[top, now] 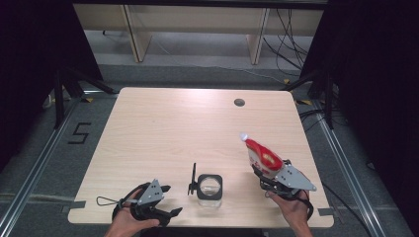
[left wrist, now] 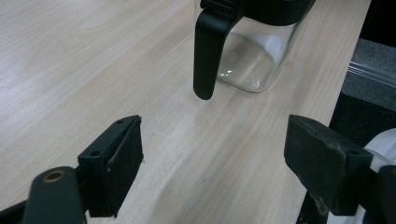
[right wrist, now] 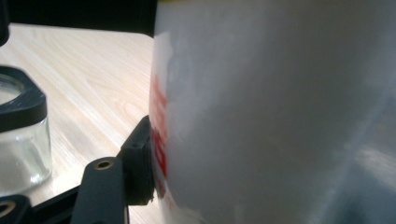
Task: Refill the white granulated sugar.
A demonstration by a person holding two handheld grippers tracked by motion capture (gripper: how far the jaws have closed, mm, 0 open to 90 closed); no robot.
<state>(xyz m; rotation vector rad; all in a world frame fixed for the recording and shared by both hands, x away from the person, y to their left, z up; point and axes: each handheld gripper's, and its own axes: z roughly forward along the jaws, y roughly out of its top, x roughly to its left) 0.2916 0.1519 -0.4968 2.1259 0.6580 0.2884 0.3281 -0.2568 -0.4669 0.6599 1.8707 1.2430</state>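
In the high view, the right tongs [top: 264, 174] sit at the lower right of the frame, pinching a red and white bottle [top: 260, 155] that leans up and to the left, its white cap toward the middle of the counter [top: 163, 128]. At the lower middle stands a square glass jar [top: 210, 187] with a black rim, its black lid flipped open at the jar's left side. The left tongs [top: 170, 200] lie at the lower left near the counter's front edge, spread with nothing between them, held by a hand [top: 126, 222] coming in from the bottom. In the left gripper view, the two black pads [left wrist: 116, 163] stand wide apart at the bottom of the frame over bare wood; the glass jar [left wrist: 254, 51] is at the upper middle, apart from the pads, its open lid [left wrist: 208, 51] hanging down in front of it. In the right gripper view, the bottle's [right wrist: 280, 116] pale side, with red print along its left edge, takes up the middle and right of the frame, and the left pad [right wrist: 140, 163] presses against it at the lower left. The jar [right wrist: 21, 135] stands on the counter at the left edge, apart from the bottle.
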